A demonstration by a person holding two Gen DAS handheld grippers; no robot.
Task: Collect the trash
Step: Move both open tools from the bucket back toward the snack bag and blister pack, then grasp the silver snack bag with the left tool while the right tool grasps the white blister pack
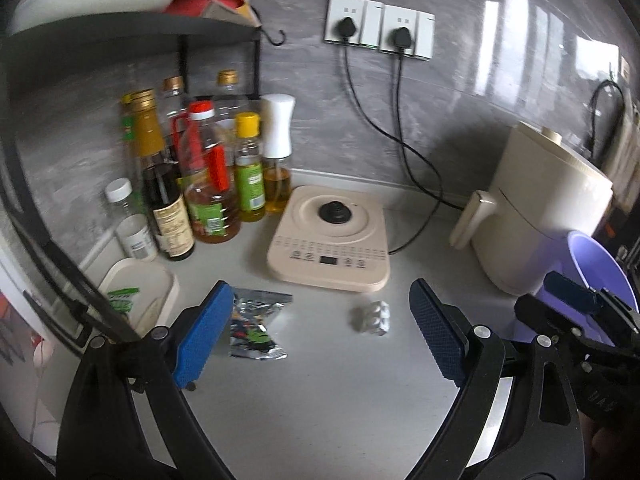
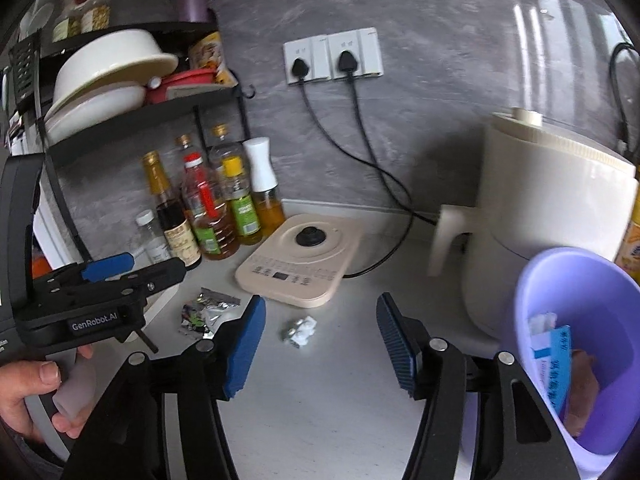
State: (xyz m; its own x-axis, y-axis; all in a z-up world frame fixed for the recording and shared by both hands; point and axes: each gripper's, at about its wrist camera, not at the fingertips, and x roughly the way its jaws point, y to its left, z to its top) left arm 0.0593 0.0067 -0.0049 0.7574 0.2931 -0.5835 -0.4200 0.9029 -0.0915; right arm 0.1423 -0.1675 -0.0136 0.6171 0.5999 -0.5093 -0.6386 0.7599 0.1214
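A crumpled silver snack wrapper (image 1: pixel 256 326) lies on the white counter just right of my left gripper's left finger; it also shows in the right wrist view (image 2: pixel 204 312). A used pill blister pack (image 1: pixel 374 317) lies mid-counter, between the fingers in both views (image 2: pixel 300 331). My left gripper (image 1: pixel 320 330) is open and empty above the counter. My right gripper (image 2: pixel 320 344) is open and empty too. A purple bin (image 2: pixel 576 344) at the right holds a blue box and paper scraps; its rim shows in the left wrist view (image 1: pixel 600 268).
A beige induction base (image 1: pixel 332 240) sits behind the trash. Several oil and sauce bottles (image 1: pixel 208 184) stand at the back left under a black rack (image 2: pixel 132 120) of bowls. A cream air fryer (image 1: pixel 548 208) stands right. Cords hang from wall sockets (image 1: pixel 376 26).
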